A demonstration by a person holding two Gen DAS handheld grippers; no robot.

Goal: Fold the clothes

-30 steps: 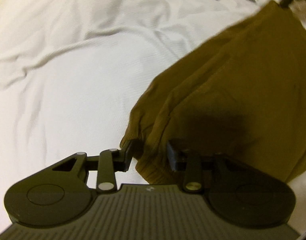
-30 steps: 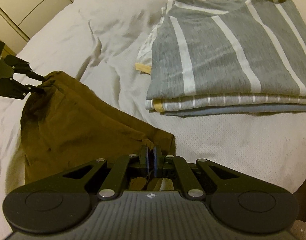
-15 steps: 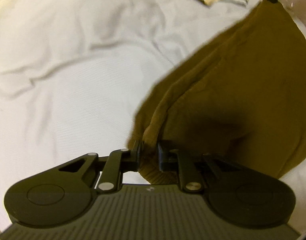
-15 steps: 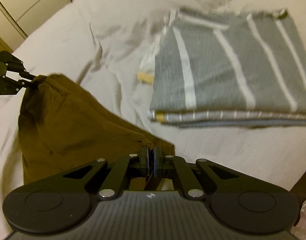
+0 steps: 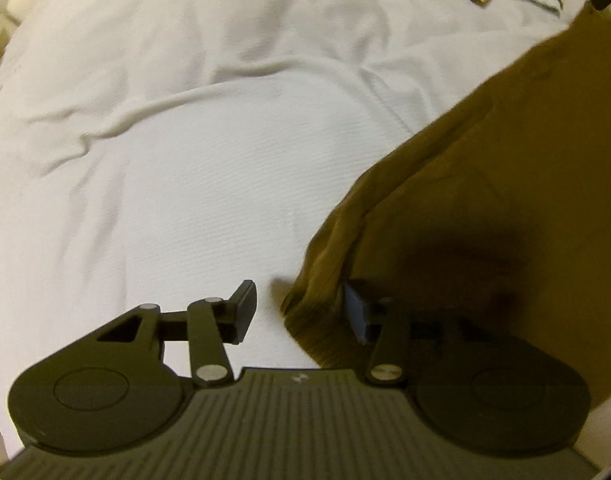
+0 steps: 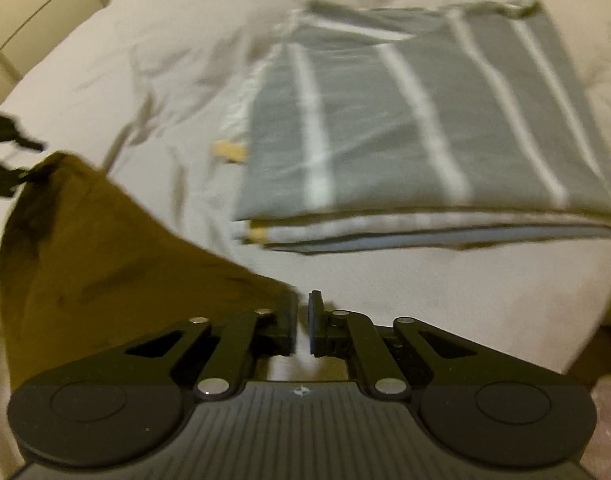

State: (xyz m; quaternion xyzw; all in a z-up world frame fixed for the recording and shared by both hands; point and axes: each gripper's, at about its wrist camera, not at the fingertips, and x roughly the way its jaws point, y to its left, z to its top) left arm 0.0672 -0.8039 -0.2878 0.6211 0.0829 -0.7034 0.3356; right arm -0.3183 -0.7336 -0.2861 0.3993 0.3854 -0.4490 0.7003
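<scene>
Left gripper (image 5: 301, 312) fingers wide, right gripper (image 6: 303, 322) narrowly parted, olive garment (image 5: 485, 208) cropped, striped stack (image 6: 417, 128) blurred

Black left gripper (image 5: 299, 314), ribbed housing, silver screws, blue-padded fingers (image 5: 355, 314), matching right gripper (image 6: 303, 322)

Left tool (image 5: 297, 312) jaws wide; right tool (image 6: 303, 324) slightly parted.

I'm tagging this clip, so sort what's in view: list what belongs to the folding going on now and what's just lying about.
In the job:
brown garment
left hand-held gripper, open at its corner
right hand-held gripper, slightly open at another corner

Lying about:
stack of folded striped clothes
white bedsheet
</scene>
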